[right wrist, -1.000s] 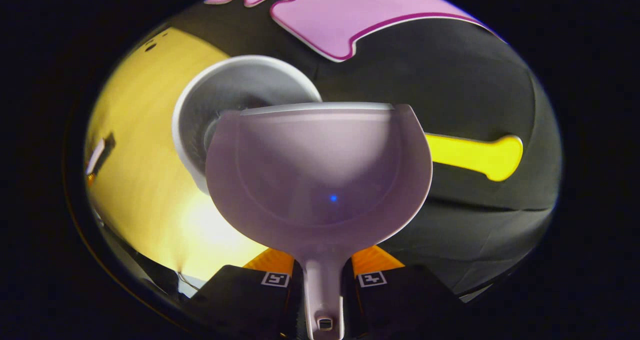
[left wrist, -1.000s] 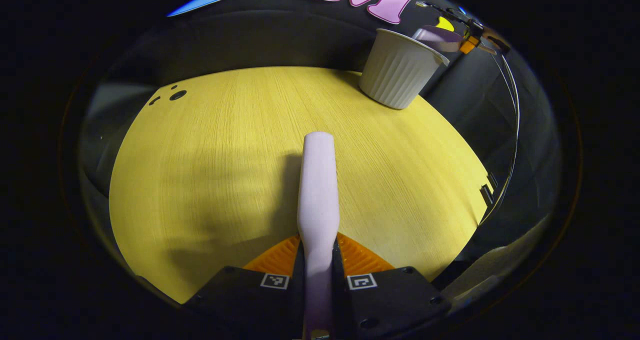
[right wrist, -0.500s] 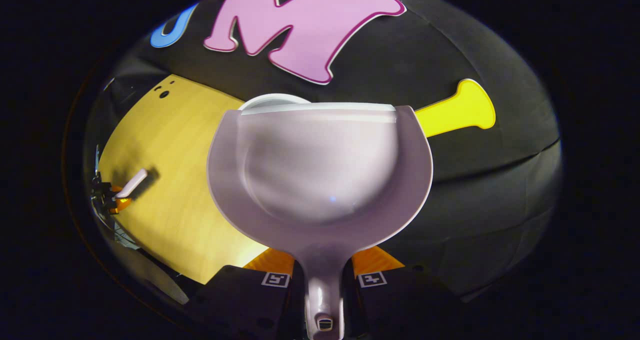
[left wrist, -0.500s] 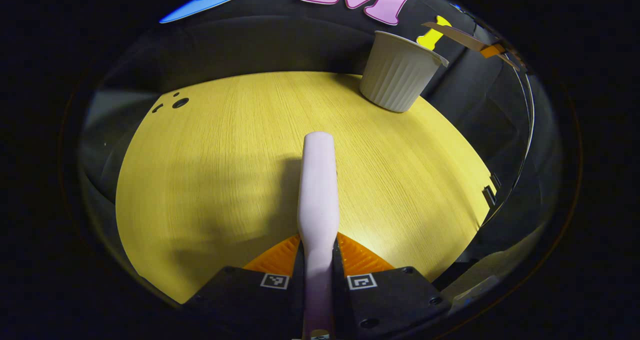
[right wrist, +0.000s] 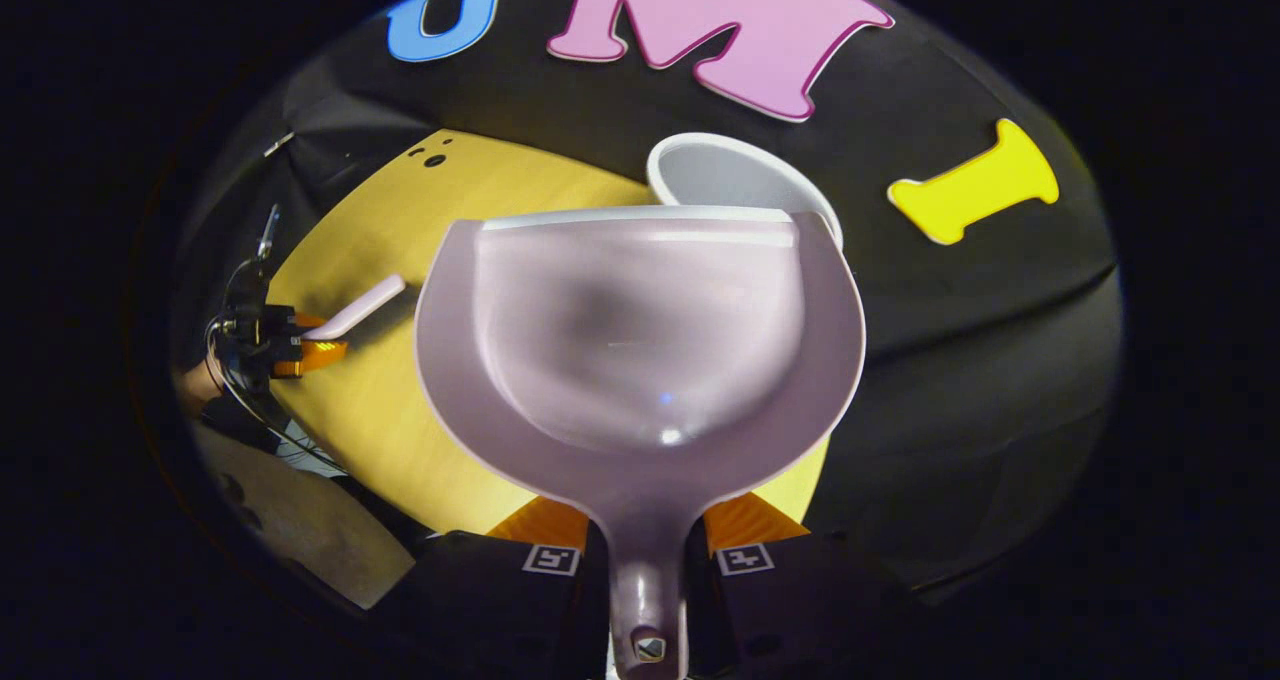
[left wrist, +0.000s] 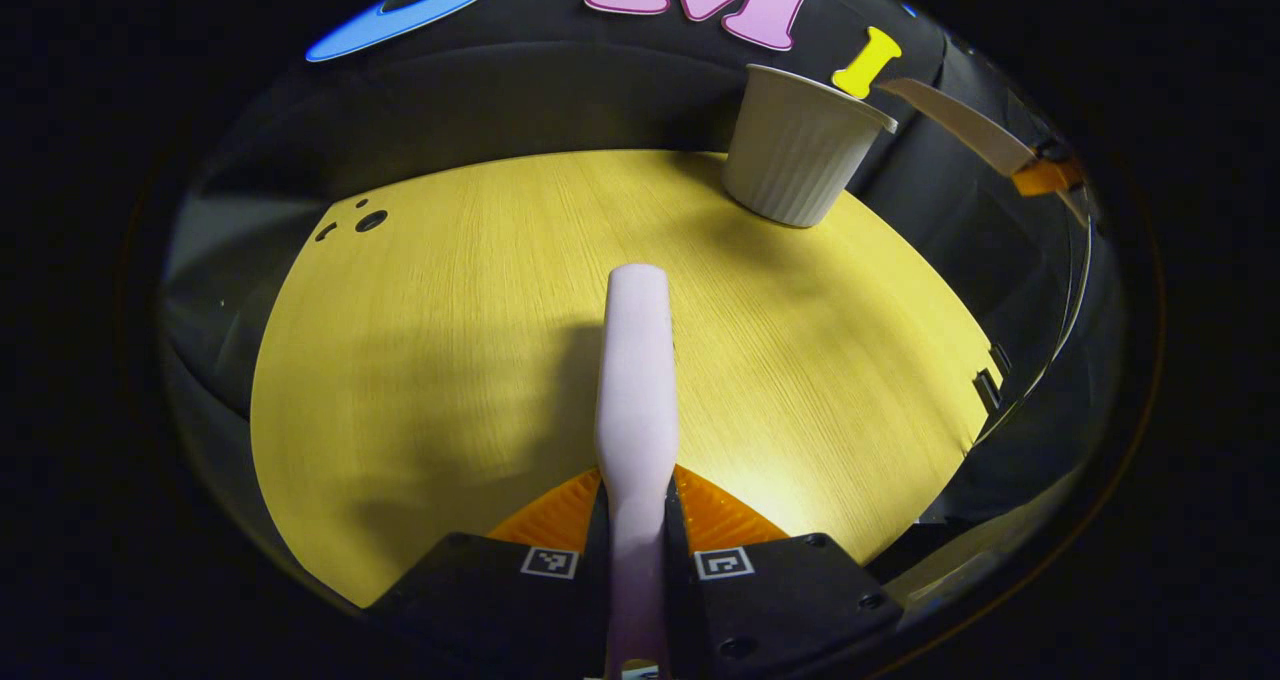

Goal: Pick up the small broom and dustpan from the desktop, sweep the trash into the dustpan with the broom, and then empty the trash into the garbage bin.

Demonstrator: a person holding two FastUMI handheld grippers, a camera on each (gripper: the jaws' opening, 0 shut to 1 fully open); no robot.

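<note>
Both tools gripped, dustpan held near the bin's rim.

The right gripper clamps the dustpan by its handle; the left gripper pinches the broom above the yellow desktop. Beyond stands the ribbed garbage bin; a careless swing could tip it.

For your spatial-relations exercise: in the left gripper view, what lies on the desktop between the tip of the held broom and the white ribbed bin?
Nothing: in the left gripper view the desktop is bare between the broom and the bin.
</note>
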